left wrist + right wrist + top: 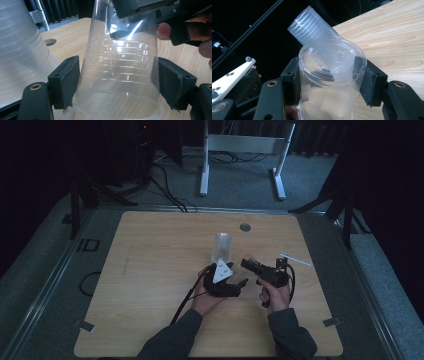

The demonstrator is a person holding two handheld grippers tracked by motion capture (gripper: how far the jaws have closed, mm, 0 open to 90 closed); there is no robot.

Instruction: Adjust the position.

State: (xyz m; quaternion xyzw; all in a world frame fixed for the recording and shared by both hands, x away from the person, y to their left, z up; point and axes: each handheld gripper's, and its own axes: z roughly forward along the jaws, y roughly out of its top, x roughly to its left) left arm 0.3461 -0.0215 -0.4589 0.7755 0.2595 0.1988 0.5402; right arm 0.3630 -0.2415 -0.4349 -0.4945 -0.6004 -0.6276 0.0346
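Leftmost, a stack of clear cups stood on the desk, its edge cut off in the left gripper view; the left tongs pinched a clear cup near its rim; the right tongs clamped that cup's base, hard to make out from above.

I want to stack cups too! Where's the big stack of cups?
In the high view, the cup stack stands mid-table, just beyond the left claw.

Clear glossy ribbed plastic cup, matt pale wood-grain table, black matt gripper pads.
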